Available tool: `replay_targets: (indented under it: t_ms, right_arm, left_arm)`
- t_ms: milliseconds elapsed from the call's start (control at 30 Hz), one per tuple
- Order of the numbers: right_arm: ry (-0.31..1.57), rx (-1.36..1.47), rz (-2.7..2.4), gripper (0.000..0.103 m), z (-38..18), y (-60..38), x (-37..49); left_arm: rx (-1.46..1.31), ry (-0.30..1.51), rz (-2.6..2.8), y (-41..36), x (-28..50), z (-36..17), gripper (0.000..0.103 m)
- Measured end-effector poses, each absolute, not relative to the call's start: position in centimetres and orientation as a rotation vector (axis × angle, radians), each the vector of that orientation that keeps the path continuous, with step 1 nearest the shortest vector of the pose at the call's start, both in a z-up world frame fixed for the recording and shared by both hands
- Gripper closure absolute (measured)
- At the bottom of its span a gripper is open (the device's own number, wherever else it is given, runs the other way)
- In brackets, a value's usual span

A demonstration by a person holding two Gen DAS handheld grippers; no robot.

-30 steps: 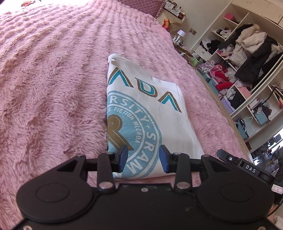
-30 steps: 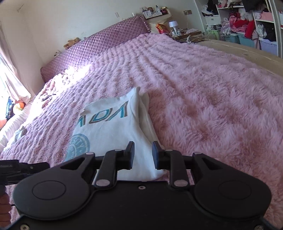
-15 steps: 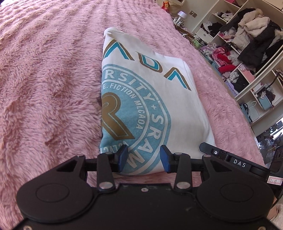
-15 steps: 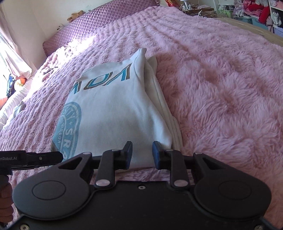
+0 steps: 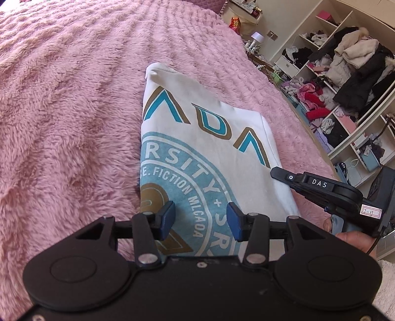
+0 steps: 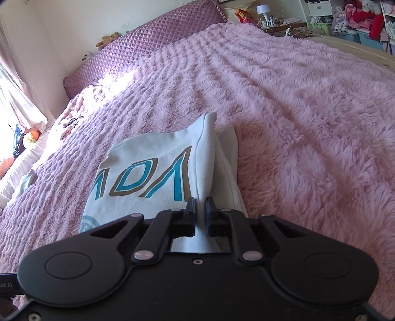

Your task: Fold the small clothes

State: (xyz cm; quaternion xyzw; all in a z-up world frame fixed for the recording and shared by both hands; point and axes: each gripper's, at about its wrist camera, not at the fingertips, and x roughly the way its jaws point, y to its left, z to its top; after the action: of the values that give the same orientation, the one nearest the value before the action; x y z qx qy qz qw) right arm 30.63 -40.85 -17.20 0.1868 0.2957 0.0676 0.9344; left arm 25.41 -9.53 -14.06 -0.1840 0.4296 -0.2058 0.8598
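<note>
A white T-shirt (image 5: 209, 138) with a teal and gold print lies folded lengthwise on the pink fluffy bedspread (image 5: 69, 103). My left gripper (image 5: 199, 219) is open, its blue pads over the near end of the shirt. My right gripper (image 6: 200, 212) is shut on the shirt's near right edge (image 6: 207, 158) and the fabric rises into the pads. The right gripper also shows in the left wrist view (image 5: 321, 187) at the shirt's right side.
A purple quilted headboard (image 6: 153, 49) stands at the far end of the bed. Open shelves crammed with clothes (image 5: 345, 74) and a cluttered bedside table (image 6: 271, 17) line the right. A window with curtains (image 6: 14, 93) is on the left.
My right gripper has closed on the shirt's near right edge and lifted it a little. My left gripper has moved forward over the shirt's near end, still open.
</note>
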Motion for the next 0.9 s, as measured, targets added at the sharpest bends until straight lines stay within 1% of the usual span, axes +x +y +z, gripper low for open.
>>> replay_targets:
  t_ms: [67,167,267,367,433,533,633,733,833,900]
  right_arm:
    - [0.589,0.399,0.108,0.101,-17.2,-41.2,30.0]
    - [0.649,0.397,0.087,0.101,-19.3,-41.2,30.8]
    - [0.647,0.431,0.083,0.099,-18.9,-41.5,30.7]
    - [0.578,0.416,0.065,0.086,-16.9,-41.0,29.2]
    - [0.542,0.393,0.118,0.086,-15.8,-40.4,27.9]
    - [0.567,0.374,0.188,0.086,-15.7,-39.4,26.2]
    - [0.635,0.304,0.188,0.086,-17.3,-38.5,25.2]
    - [0.65,0.295,0.172,0.089,-18.9,-39.0,24.9]
    - [0.667,0.307,0.166,0.089,-17.9,-39.0,25.3]
    - [0.622,0.28,0.175,0.088,-16.5,-38.6,25.1]
  left_arm:
    - [-0.406,0.899,-0.444,-9.2,25.4,-14.1,0.057]
    - [-0.421,0.913,-0.451,-9.1,25.7,-15.2,0.054]
    - [-0.427,0.916,-0.45,-8.9,25.7,-15.3,0.053]
    - [-0.433,0.918,-0.447,-8.9,25.8,-15.3,0.051]
    - [-0.431,0.917,-0.442,-9.1,25.6,-15.2,0.051]
    - [-0.422,0.917,-0.434,-9.4,25.6,-15.0,0.049]
    - [-0.418,0.914,-0.43,-9.7,25.6,-14.9,0.049]
    - [-0.421,0.915,-0.435,-9.6,25.6,-15.0,0.048]
    - [-0.429,0.906,-0.428,-9.6,25.6,-14.4,0.049]
    - [-0.444,0.877,-0.456,-9.3,25.5,-13.2,0.049]
